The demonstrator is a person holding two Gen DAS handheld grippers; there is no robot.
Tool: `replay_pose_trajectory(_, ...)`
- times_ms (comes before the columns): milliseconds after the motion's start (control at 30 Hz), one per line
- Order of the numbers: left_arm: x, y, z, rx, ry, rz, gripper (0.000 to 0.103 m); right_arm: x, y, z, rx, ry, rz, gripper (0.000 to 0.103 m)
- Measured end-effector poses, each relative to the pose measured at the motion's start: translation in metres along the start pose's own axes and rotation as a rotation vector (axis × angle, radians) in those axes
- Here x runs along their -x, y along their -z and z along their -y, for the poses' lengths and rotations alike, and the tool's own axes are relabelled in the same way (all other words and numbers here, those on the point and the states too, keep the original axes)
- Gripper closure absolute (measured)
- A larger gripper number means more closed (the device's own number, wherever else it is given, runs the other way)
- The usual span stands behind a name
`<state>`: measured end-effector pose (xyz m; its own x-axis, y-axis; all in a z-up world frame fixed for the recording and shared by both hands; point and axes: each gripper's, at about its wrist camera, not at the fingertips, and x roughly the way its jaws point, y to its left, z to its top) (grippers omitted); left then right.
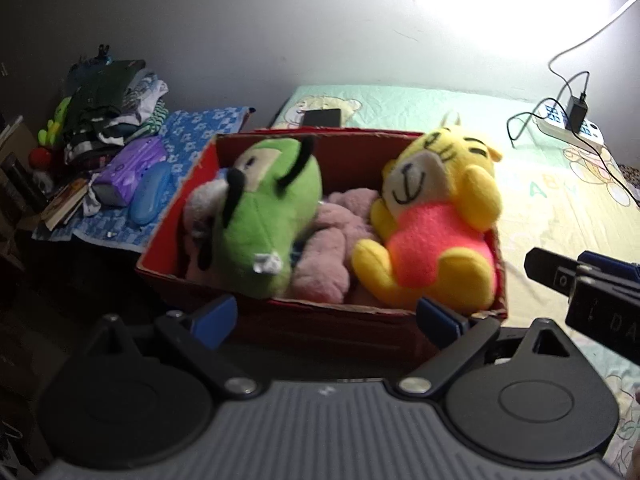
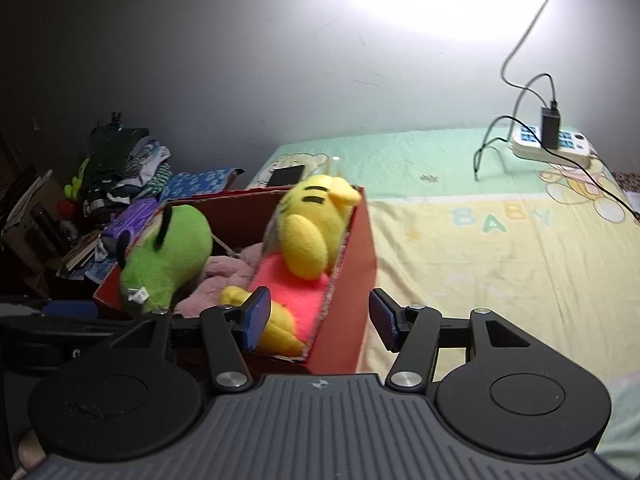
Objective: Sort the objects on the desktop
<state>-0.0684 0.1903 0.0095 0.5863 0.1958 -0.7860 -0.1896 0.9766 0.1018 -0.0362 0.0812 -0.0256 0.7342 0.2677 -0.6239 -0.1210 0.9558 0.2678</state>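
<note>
Both grippers stood empty: my left gripper (image 1: 326,318) spread wide before the red cardboard box (image 1: 320,320), my right gripper (image 2: 320,320) partly open, straddling the box's near right corner. Inside the box: green plush dog (image 1: 268,216) at left, yellow bear plush (image 1: 432,216) at right, pink plush (image 1: 332,240) between. The box rested on the baby-print sheet (image 2: 500,260).

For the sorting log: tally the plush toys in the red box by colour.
Green: 1, plush dog
Yellow with a pink-orange belly: 1, plush bear
Pale pink: 1, plush toy, partly buried
Total: 3 showing in the red box
</note>
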Motion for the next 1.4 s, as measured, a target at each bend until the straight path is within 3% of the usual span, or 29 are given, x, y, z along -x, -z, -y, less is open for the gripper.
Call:
replay_pose_trajectory(233,-0.012,0.014,0.057,-0.069,0.108,-0.051,0.008,0.000,0.014,0.040,-0.091,0.192,-0.060,0.036)
replay_pose_trajectory(333,-0.017,0.018,0.075,-0.104,0.121,-0.064,0.008,0.001,0.021,0.051,-0.099,0.258,-0.090,0.032)
replay_pose_trajectory(667,-0.028,0.026,0.089,-0.130,0.093,-0.074,0.004,-0.006,0.031,0.071,-0.110,0.338,-0.148,0.021)
replay_pose_trajectory(900,-0.040,0.030,0.066,-0.081,0.104,-0.150,0.005,-0.020,0.038,0.058,-0.092,0.337,-0.211,0.021)
replay_pose_trajectory(1033,-0.041,0.031,0.049,-0.084,0.101,-0.152,0.005,-0.022,0.038,0.045,-0.093,0.343,-0.209,0.020)
replay_pose_trajectory(1400,-0.047,0.032,-0.026,-0.055,0.089,-0.189,0.005,-0.035,0.041,-0.030,-0.076,0.343,-0.209,0.020)
